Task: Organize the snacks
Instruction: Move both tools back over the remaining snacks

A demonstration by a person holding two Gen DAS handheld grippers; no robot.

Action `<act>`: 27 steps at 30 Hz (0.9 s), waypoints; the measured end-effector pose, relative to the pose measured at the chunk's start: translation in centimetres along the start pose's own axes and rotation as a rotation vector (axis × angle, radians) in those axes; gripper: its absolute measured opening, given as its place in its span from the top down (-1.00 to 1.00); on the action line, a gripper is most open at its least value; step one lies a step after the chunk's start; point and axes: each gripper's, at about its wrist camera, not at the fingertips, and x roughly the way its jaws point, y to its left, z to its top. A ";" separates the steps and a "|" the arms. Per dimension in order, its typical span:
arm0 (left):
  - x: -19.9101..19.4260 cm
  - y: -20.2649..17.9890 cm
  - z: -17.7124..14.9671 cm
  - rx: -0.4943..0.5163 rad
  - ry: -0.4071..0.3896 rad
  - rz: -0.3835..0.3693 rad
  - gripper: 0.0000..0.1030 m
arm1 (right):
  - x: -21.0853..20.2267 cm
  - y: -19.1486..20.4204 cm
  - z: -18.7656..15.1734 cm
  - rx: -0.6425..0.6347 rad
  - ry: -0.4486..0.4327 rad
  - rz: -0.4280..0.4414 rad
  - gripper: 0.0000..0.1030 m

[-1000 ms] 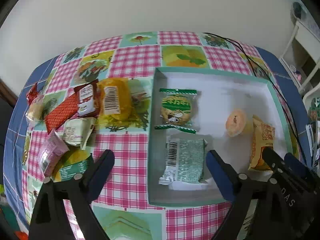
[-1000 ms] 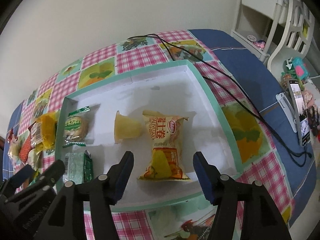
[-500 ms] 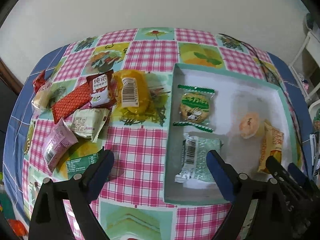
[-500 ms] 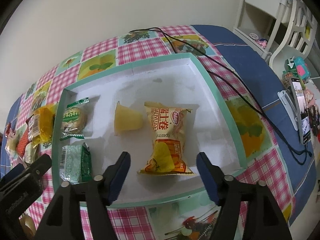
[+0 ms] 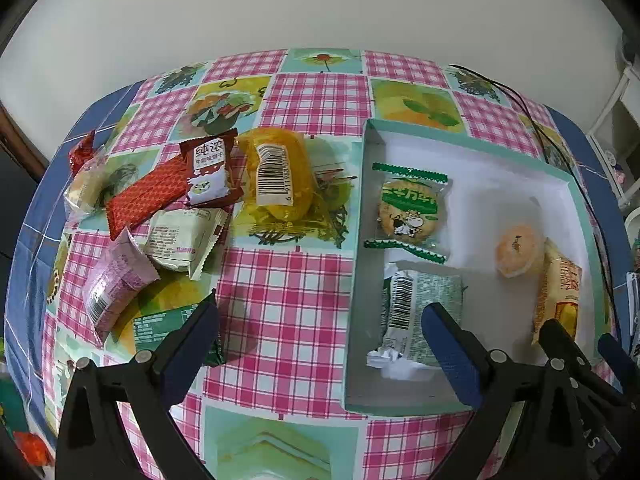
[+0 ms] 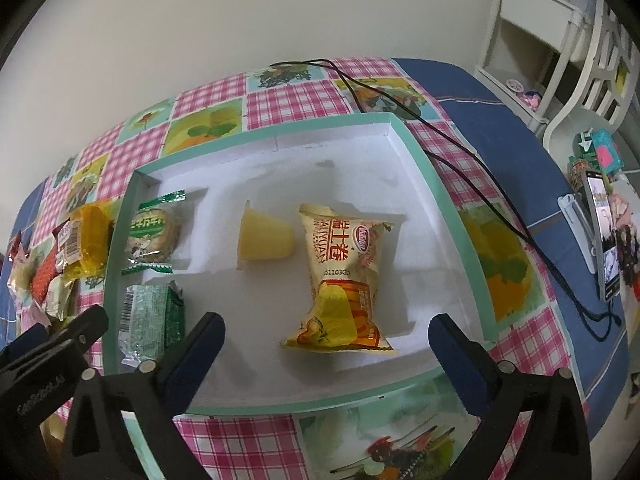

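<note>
A white tray with a teal rim (image 5: pixel 358 240) (image 6: pixel 448 200) holds a green cookie pack (image 5: pixel 410 210), a green bar pack (image 5: pixel 420 312), an orange jelly cup (image 6: pixel 264 234) and a yellow egg-roll pack (image 6: pixel 344 276). My right gripper (image 6: pixel 326 326) hangs over the tray, jaws opening. The egg-roll pack lies between the fingers, untouched. My left gripper (image 5: pixel 320 320) hovers over the tray's left rim and the cloth, jaws opening, holding nothing. Loose snacks lie at the left: a yellow pack (image 5: pixel 276 176), a red bar (image 5: pixel 148 196), a white pack (image 5: pixel 184 236), a pink pack (image 5: pixel 116 280) and a dark green pack (image 5: pixel 160 324).
A black cable (image 6: pixel 440 132) runs across the checked tablecloth past the tray's far right corner. A phone on a stand (image 6: pixel 604 232) stands at the table's right edge. White furniture (image 6: pixel 560 40) is behind it. A wall backs the table.
The right jaws spread wide apart from the egg-roll pack, which stays lying in the tray. The left gripper shifted left towards the loose snacks, and its jaws widened a little.
</note>
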 end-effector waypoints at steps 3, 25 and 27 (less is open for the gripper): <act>0.0 0.1 -0.1 0.007 -0.019 0.011 -0.96 | -0.1 0.1 -0.1 -0.004 -0.007 0.001 -1.00; -0.3 5.1 0.3 -0.006 0.005 -0.006 -0.96 | -1.2 2.9 -1.0 0.033 -0.025 0.110 -1.00; -0.3 6.5 0.4 -0.008 0.009 0.025 -0.96 | -1.4 3.7 -1.1 0.042 -0.025 0.132 -1.00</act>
